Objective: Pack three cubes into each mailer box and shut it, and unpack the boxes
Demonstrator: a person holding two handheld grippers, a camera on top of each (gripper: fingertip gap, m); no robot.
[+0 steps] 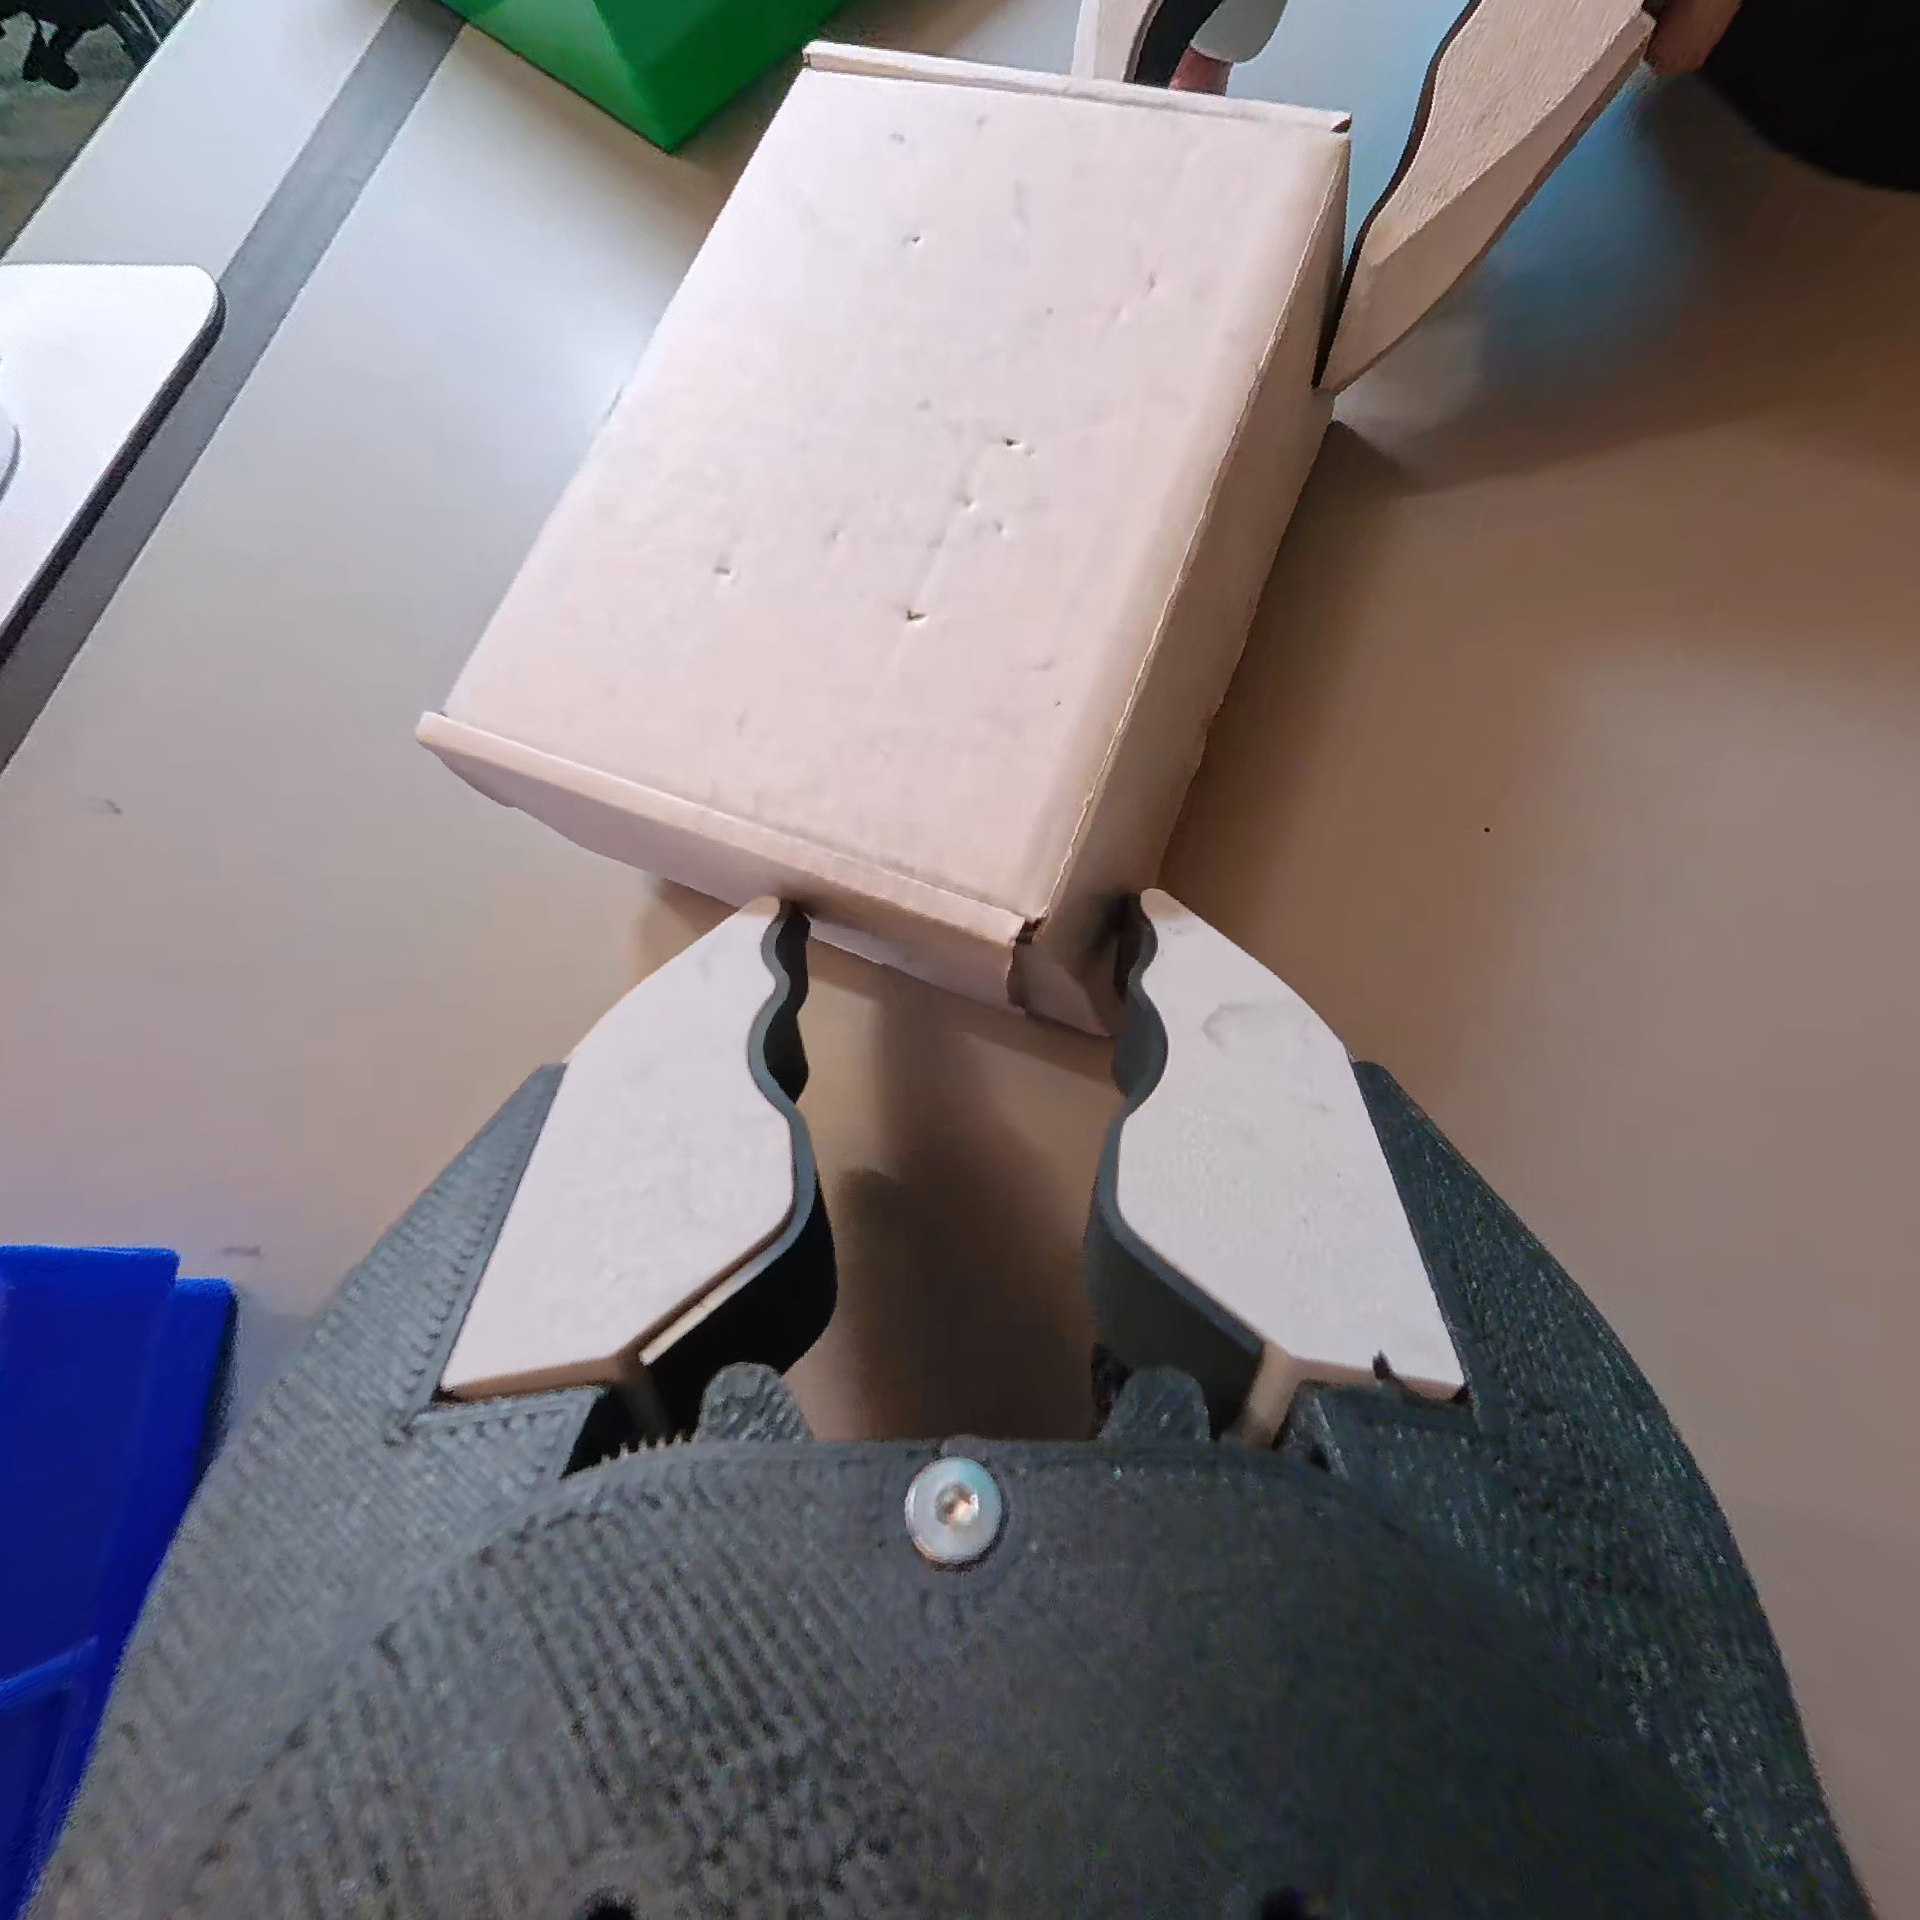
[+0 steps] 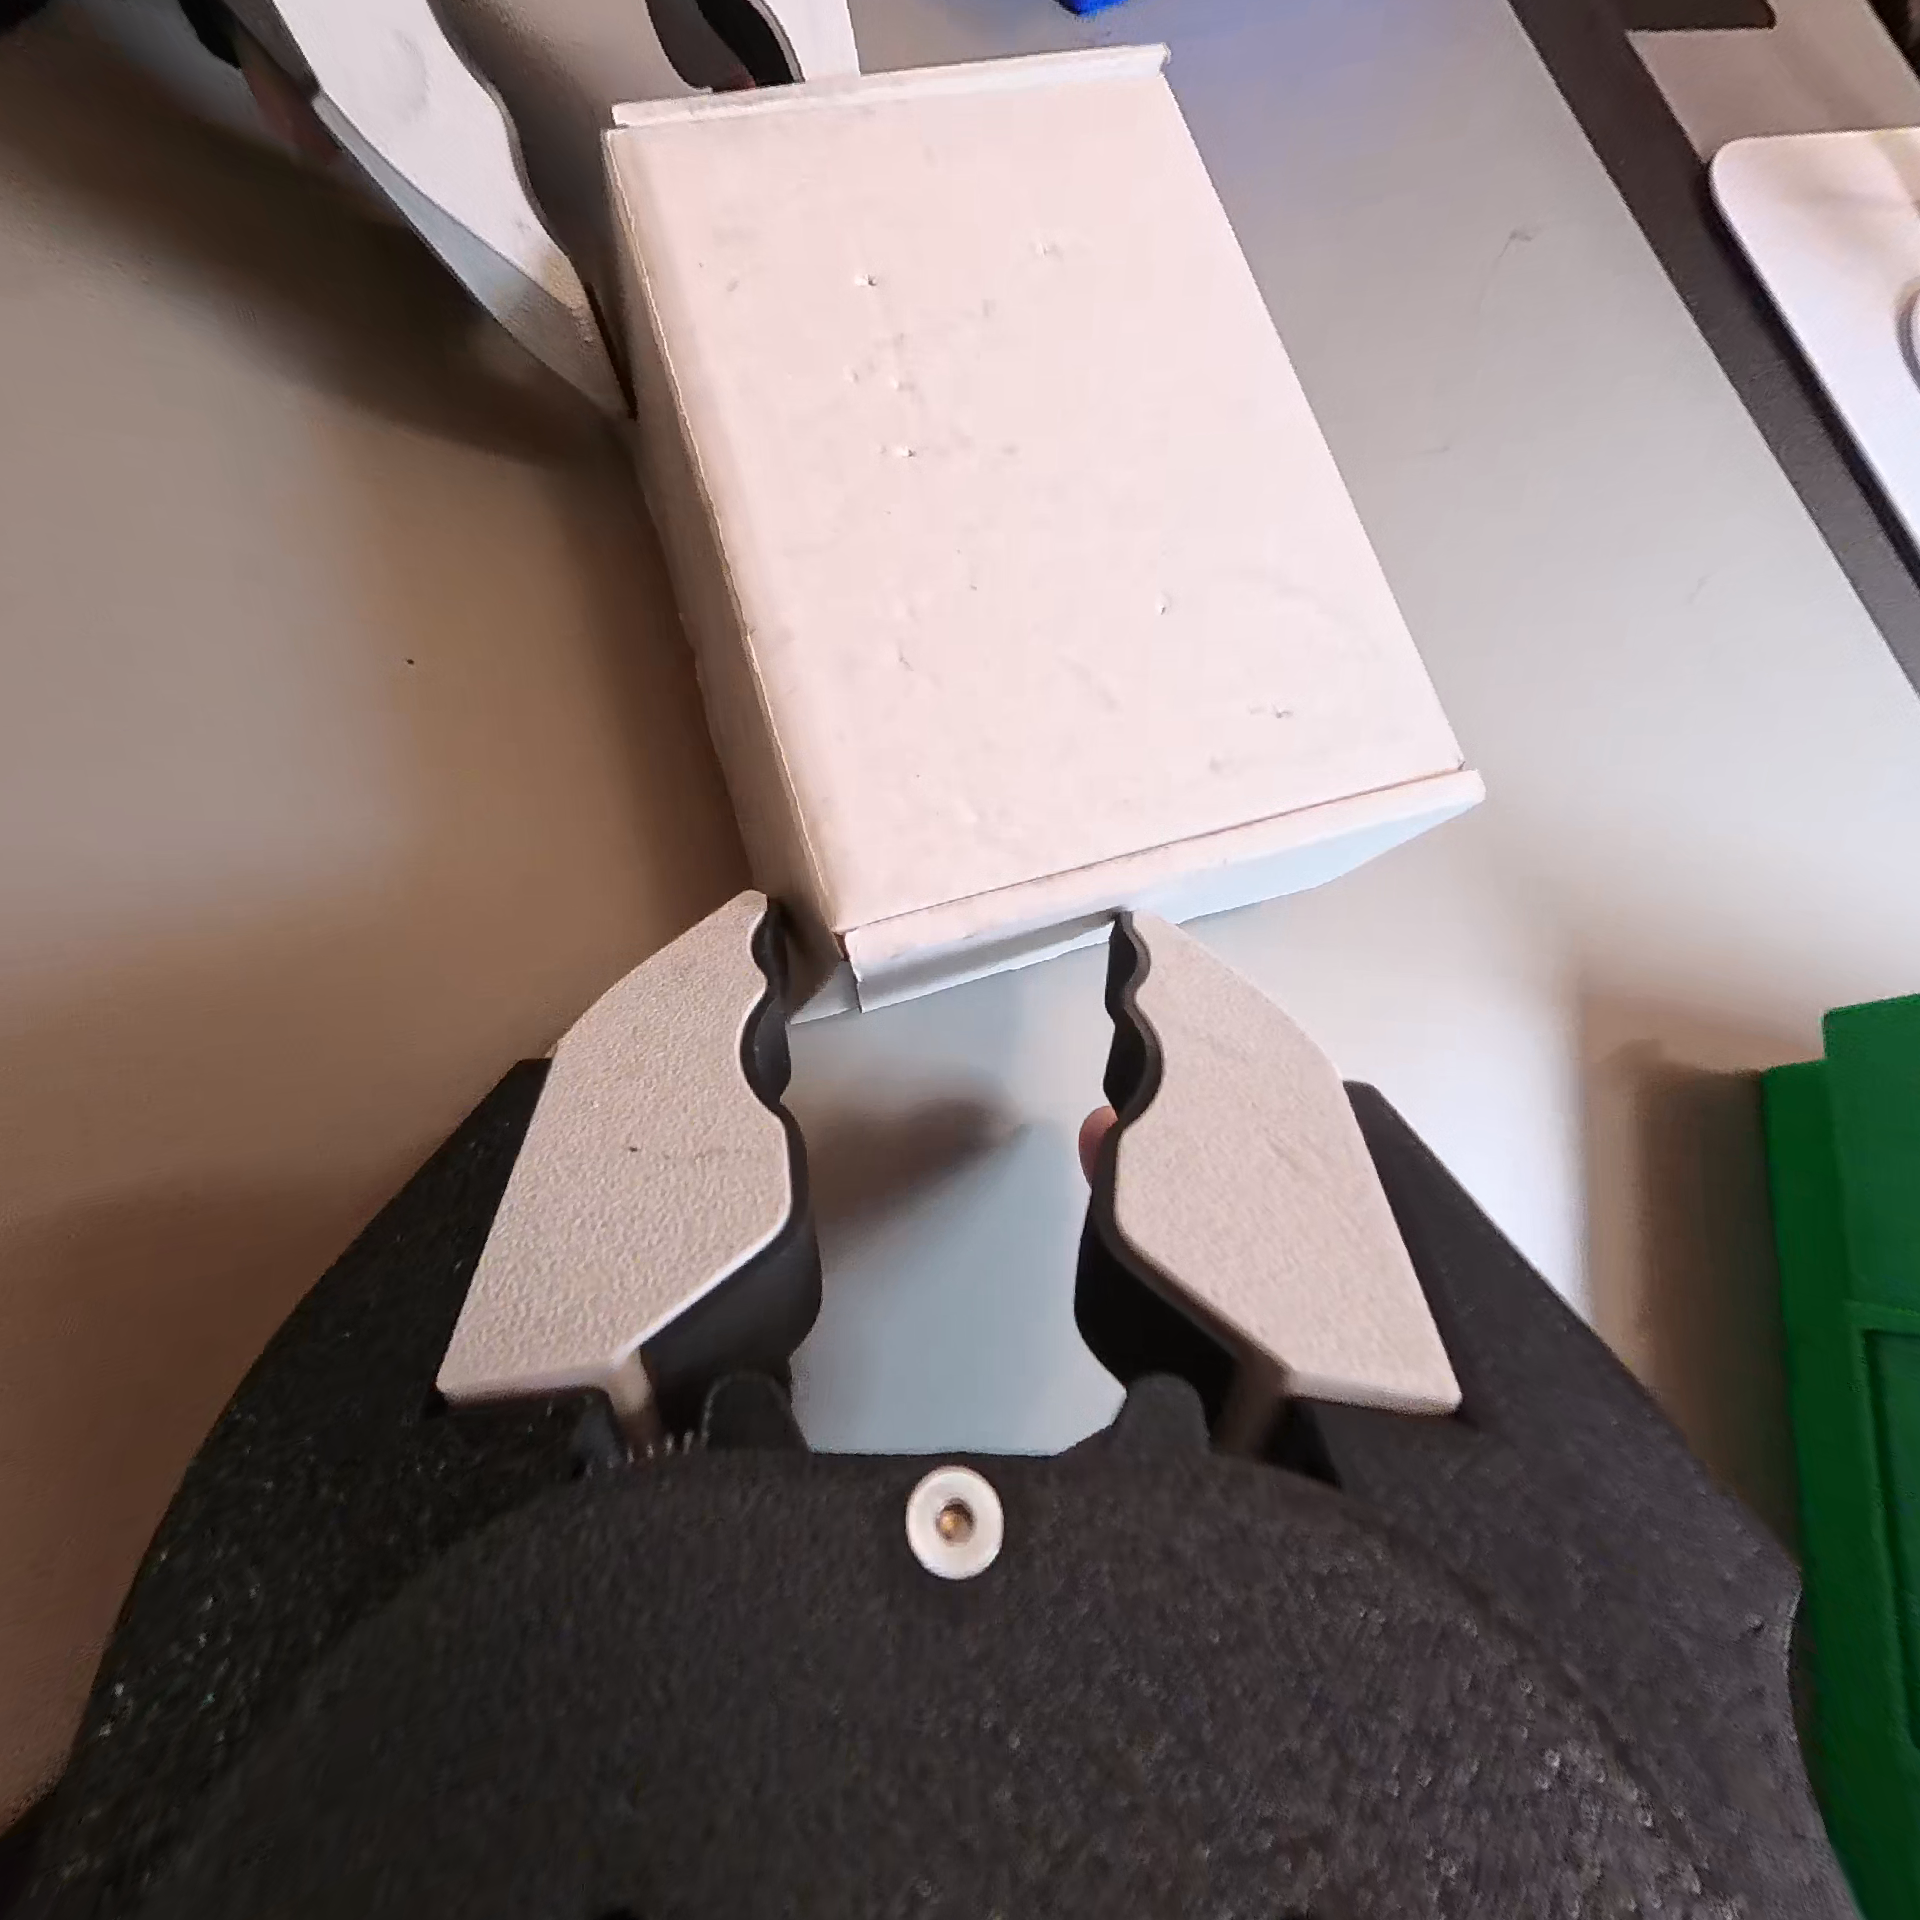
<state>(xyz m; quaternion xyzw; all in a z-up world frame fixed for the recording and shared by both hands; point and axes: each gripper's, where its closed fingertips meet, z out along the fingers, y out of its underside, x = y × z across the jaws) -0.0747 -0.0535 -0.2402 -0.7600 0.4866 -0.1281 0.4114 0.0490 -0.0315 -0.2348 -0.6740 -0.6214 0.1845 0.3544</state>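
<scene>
White dimpled cardboard box point(image 1: 894, 499) lies shut on the table point(image 1: 1558, 831), both grippers straddling opposite corners, jaws apart: left point(image 1: 961, 914), right point(image 2: 945, 925). Only the left view shows a blue bin point(image 1: 94, 1455).

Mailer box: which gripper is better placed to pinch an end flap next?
Right, marginally. The right gripper and left gripper are open at opposite ends of the shut mailer box. The right's tips bracket the thin edge of the end flap; the left's straddle a box corner.
</scene>
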